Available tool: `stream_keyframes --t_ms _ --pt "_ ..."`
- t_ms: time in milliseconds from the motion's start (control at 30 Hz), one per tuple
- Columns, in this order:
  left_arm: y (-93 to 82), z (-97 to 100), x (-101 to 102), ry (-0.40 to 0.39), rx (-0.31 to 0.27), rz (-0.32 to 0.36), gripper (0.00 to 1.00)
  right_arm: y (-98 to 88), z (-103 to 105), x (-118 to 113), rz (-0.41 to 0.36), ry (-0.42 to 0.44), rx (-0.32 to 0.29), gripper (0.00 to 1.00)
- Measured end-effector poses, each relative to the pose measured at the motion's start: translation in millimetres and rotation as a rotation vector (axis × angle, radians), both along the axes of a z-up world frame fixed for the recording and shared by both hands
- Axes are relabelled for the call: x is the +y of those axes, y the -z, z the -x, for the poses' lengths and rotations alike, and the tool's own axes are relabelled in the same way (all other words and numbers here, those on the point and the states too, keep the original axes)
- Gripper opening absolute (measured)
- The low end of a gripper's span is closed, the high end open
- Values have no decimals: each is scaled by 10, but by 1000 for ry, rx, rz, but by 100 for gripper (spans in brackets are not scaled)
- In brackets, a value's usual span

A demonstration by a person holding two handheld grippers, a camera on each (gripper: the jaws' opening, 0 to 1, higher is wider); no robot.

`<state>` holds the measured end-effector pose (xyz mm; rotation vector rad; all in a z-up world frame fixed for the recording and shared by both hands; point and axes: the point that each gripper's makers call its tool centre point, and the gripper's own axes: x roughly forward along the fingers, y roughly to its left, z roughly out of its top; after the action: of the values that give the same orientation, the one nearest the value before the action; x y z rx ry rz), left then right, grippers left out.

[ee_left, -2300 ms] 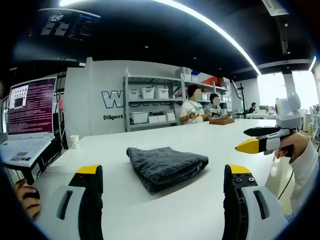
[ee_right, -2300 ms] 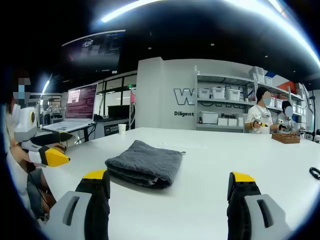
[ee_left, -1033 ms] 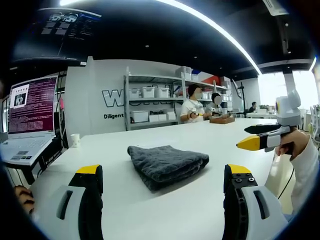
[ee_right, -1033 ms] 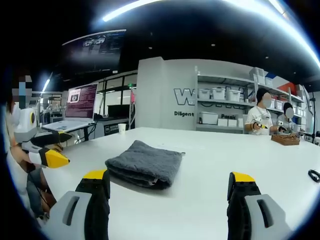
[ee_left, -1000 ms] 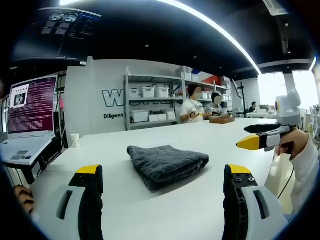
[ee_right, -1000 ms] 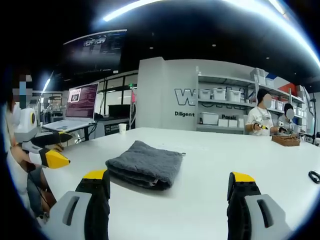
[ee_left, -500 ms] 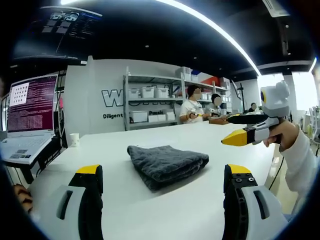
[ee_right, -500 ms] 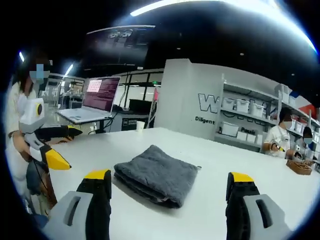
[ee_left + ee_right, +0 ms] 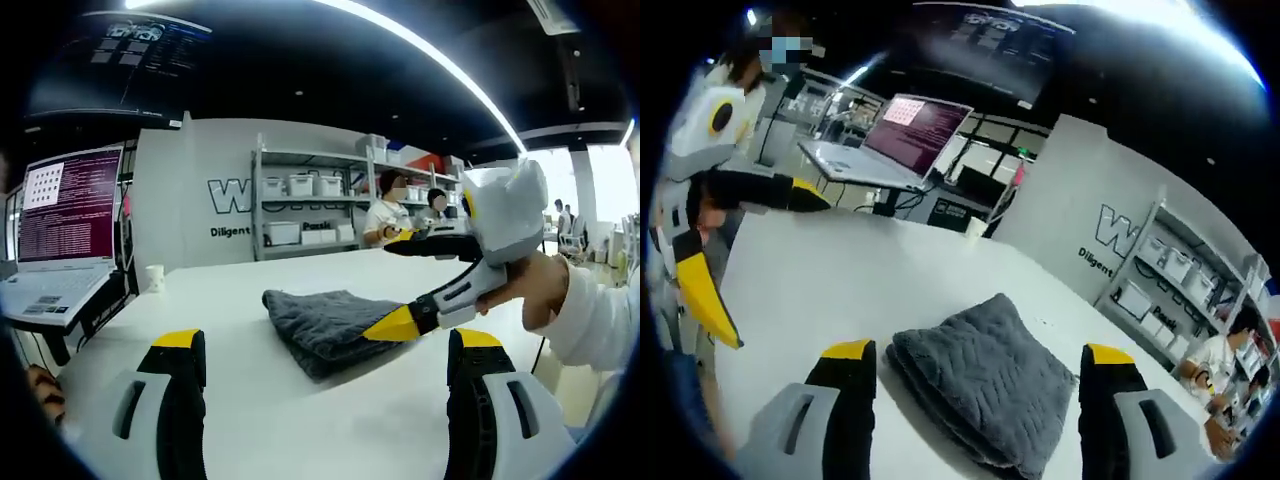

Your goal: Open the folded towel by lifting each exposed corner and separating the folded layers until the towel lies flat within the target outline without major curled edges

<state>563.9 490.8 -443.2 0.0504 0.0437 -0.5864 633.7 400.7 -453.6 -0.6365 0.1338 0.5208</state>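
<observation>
Reaching in with my right gripper [image 9: 975,375], I have its jaws spread wide on either side of the towel [image 9: 985,385], which sits at the bottom centre of the right gripper view, between the two yellow tips and not yet pinched. In the left gripper view that same gripper comes in from the right of the frame, its yellow tip over the towel's near right edge; whether it touches the cloth I cannot tell. My left gripper [image 9: 325,350] is also spread wide and holds nothing, with the towel [image 9: 320,318] at mid-frame beyond its jaws, on the white table [image 9: 250,400].

As for progress, I judge that nothing is done yet: the towel lies folded in a thick stack, no corner is lifted, and every layer remains to be separated. I can make out no target outline on the table.

Readable writing is scant: large letters "W" with "Diligent" below on the back wall [image 9: 190,230], cut off by the shelves. The laptop [image 9: 62,225] screen at the left shows text too small to read.
</observation>
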Motion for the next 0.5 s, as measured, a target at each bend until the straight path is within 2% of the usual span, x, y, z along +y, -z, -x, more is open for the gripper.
stream_keyframes --t_ms 167,300,500 --pt "-9 -4 58 -8 -3 10 99 211 -82 256 53 -42 17 75" --pt "-8 -9 98 -13 -4 15 99 369 -135 331 126 -49 23 71" --pt "1 -16 125 -14 -2 21 99 478 -143 411 139 -68 40 60"
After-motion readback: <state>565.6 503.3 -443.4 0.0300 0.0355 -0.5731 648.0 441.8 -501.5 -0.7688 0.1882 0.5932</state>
